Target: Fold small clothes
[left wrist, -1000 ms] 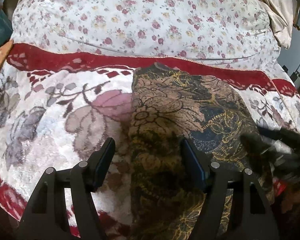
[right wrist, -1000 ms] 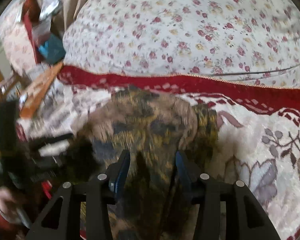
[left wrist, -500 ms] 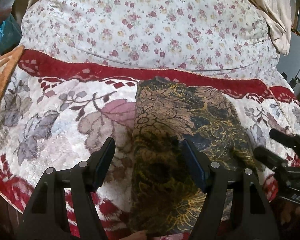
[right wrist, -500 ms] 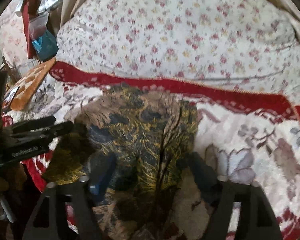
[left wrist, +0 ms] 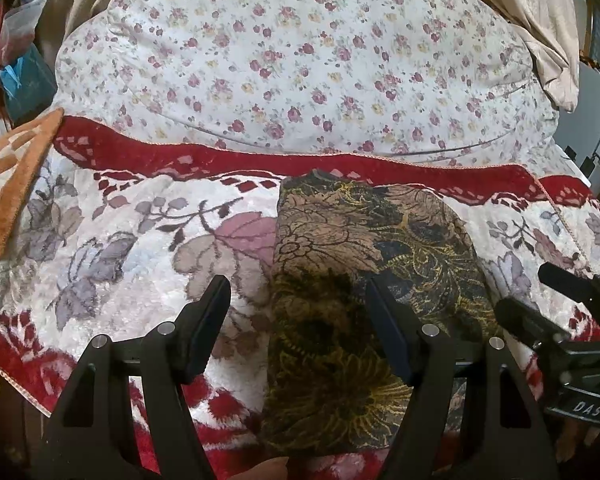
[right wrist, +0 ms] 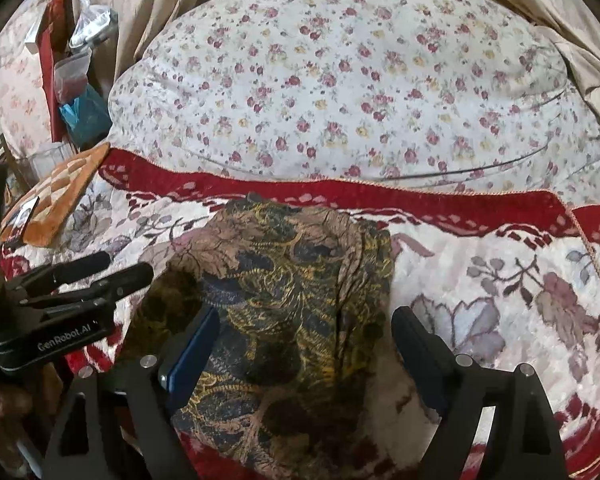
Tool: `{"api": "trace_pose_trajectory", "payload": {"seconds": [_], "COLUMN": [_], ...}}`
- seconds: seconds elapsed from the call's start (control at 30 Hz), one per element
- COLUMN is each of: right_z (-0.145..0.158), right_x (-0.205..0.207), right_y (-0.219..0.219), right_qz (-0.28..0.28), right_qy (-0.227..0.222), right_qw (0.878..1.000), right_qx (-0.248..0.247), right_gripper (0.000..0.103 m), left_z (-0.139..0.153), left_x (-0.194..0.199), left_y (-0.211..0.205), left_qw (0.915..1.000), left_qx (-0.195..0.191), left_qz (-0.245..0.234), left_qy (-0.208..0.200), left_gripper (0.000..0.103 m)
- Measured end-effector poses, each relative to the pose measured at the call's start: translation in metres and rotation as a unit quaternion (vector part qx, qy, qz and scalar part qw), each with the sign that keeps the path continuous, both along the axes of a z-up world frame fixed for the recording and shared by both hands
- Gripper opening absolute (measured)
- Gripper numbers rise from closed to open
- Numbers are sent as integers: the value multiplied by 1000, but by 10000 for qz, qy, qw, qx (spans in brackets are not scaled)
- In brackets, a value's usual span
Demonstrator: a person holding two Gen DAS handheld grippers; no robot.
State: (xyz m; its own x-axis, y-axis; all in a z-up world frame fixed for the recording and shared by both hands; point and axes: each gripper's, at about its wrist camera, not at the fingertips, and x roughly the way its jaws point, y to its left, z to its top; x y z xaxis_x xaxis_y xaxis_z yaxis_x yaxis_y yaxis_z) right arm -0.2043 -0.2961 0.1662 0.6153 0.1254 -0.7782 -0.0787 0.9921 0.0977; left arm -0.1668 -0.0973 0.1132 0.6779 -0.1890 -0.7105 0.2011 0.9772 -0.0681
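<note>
A dark brown, black and gold patterned garment (left wrist: pixel 360 280) lies folded lengthwise on a red and white floral blanket (left wrist: pixel 140 248); it also shows in the right wrist view (right wrist: pixel 292 300). My left gripper (left wrist: pixel 298 300) is open and empty, held above the garment's left edge. My right gripper (right wrist: pixel 306 332) is open and empty above the garment's right half. The right gripper appears at the right edge of the left wrist view (left wrist: pixel 540 292), and the left gripper at the left of the right wrist view (right wrist: pixel 100 272).
A large pillow with small roses (left wrist: pixel 292 64) lies behind the blanket. An orange checked cloth (left wrist: pixel 8 176) sits at the left edge. Bags and clutter (right wrist: pixel 76 80) stand at the far left. Beige fabric (left wrist: pixel 540 20) hangs at the upper right.
Both grippers have pulled back and up from the garment. The right gripper's jaws have opened wider. The garment now lies flatter and stretched out.
</note>
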Motion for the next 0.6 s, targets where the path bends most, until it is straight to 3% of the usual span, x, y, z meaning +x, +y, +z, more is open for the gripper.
{"api": "trace_pose_trajectory", "payload": {"seconds": [0.6], "right_z": [-16], "right_x": [5], "right_y": [2], "right_qz": [-44], "right_qy": [266], "right_qw": [9996], "right_qx": [93], "right_gripper": [86], "left_z": [-4], "left_x": [-2], "left_y": [4], "left_qw": [9997], "left_qx": [175], "left_qz": [131], "left_qy": [-147], "left_gripper": [70]}}
